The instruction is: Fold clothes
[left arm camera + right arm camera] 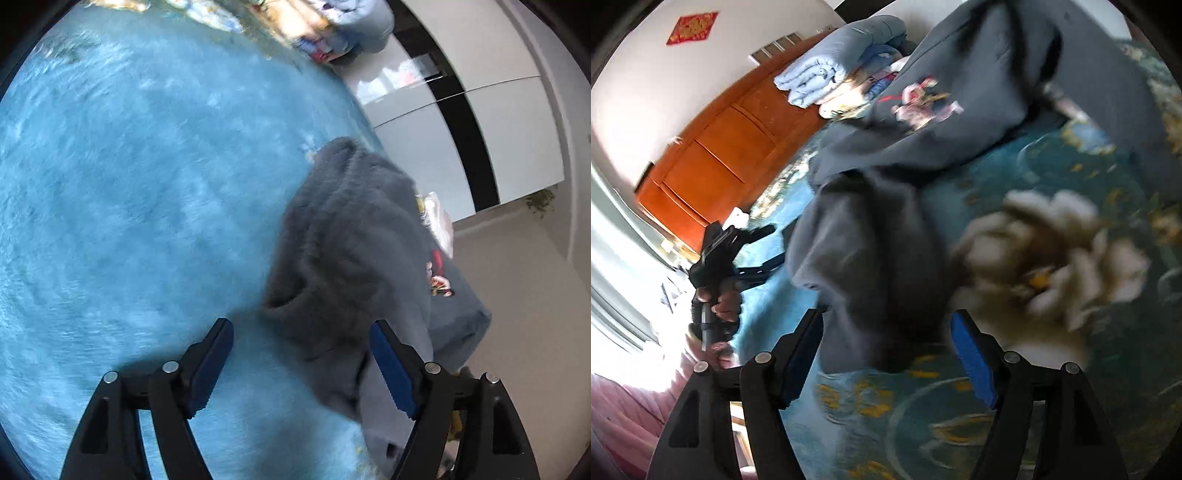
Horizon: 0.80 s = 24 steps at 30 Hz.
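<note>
A dark grey sweatshirt (351,240) with a small colourful print (925,99) lies bunched on a blue floral blanket (129,184). In the left wrist view my left gripper (301,363) is open, and a fold of the grey cloth hangs between its jaws near the right finger. In the right wrist view my right gripper (886,350) is open, with a grey sleeve or fold (871,266) lying between its jaws. The left gripper also shows in the right wrist view (768,245), held by a hand and open at the sweatshirt's left edge. Both views are blurred.
A pile of folded blue bedding (831,62) sits at the far end of the bed. An orange wooden headboard (713,147) stands behind it. White wardrobe doors (491,122) and pale floor (517,314) lie beyond the bed edge. A large pale flower pattern (1052,258) marks the blanket.
</note>
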Available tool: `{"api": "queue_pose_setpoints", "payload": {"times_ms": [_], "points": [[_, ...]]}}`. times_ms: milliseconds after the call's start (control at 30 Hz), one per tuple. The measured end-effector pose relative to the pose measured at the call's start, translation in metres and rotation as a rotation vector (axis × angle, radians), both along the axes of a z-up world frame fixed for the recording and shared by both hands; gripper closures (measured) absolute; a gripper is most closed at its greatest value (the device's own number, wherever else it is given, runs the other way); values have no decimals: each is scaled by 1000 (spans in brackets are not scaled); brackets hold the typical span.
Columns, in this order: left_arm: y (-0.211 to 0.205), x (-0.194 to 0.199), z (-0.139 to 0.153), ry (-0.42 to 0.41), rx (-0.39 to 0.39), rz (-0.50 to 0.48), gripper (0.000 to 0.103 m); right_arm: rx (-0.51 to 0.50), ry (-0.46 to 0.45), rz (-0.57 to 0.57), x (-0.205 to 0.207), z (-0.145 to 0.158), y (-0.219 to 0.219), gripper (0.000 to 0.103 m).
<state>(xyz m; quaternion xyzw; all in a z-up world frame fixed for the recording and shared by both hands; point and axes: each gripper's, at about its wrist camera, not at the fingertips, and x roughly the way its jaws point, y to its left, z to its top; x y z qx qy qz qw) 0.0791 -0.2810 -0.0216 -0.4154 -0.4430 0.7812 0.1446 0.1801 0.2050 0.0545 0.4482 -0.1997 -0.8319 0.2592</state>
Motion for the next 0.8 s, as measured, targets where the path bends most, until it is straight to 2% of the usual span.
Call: {"api": "queue_pose_setpoints", "payload": {"times_ms": [67, 100, 133, 167, 200, 233, 267, 333, 433, 567, 667, 733, 800], "points": [[10, -7, 0, -10, 34, -3, 24, 13, -17, 14, 5, -12, -15, 30], [16, -10, 1, -27, 3, 4, 25, 12, -27, -11, 5, -15, -17, 33], [20, -13, 1, -45, -26, 14, 31, 11, -37, -36, 5, -18, -18, 39], [23, -14, 0, -64, -46, 25, 37, 9, -47, -62, 5, -21, -19, 56], [24, -15, -2, -82, -49, 39, 49, -5, -57, -85, 5, -25, -19, 66], [24, -15, -4, -101, -38, 56, 55, -16, -56, -105, 5, -24, -17, 70], [23, -14, -6, -117, -28, 72, 59, -27, -54, -124, 4, -23, -14, 79], [31, -13, 1, -116, -35, 73, 71, -36, -40, -155, 4, -18, -9, 83], [51, -9, 21, -67, -52, 28, 74, 9, 46, -206, 8, 12, 2, 86], [87, 0, 63, 83, -4, -85, 75, 158, 266, -270, 23, 109, 20, 87], [92, 6, 93, 177, 22, -89, 76, 294, 466, -271, 48, 188, 9, 87], [88, 13, 112, 236, 16, -66, 77, 347, 518, -225, 59, 198, -14, 87], [67, 26, 124, 276, -37, 7, 78, 398, 568, -177, 70, 206, -37, 87]]}}
